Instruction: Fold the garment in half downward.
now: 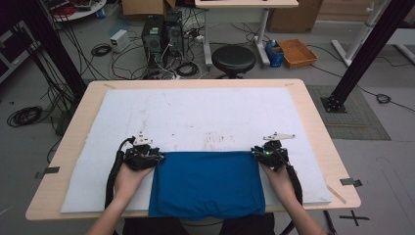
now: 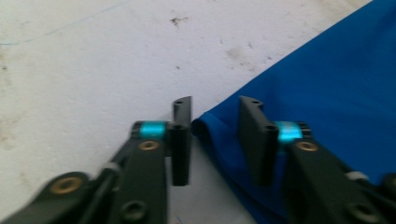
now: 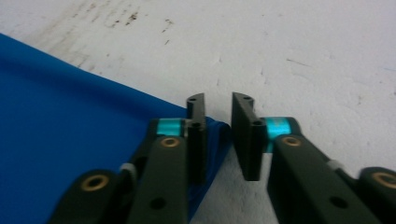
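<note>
A blue cloth (image 1: pixel 208 183) lies folded at the near edge of the white surface (image 1: pixel 195 117). The left hand-held gripper (image 2: pixel 215 135) straddles its far left corner, jaws apart and not pinching. The right hand-held gripper (image 3: pixel 218 135) sits at the far right corner, seemingly released too, the cloth's tip just inside the gap.

Folded blue cloth (image 1: pixel 208 184) lying at near edge of white mat (image 1: pixel 195 117), left gripper (image 1: pixel 143 152) and right gripper (image 1: pixel 268 150) at its far corners.

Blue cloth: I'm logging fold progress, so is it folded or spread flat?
Folded. The blue cloth lies as a compact rectangle, and its corner in the left gripper view shows doubled layers.
</note>
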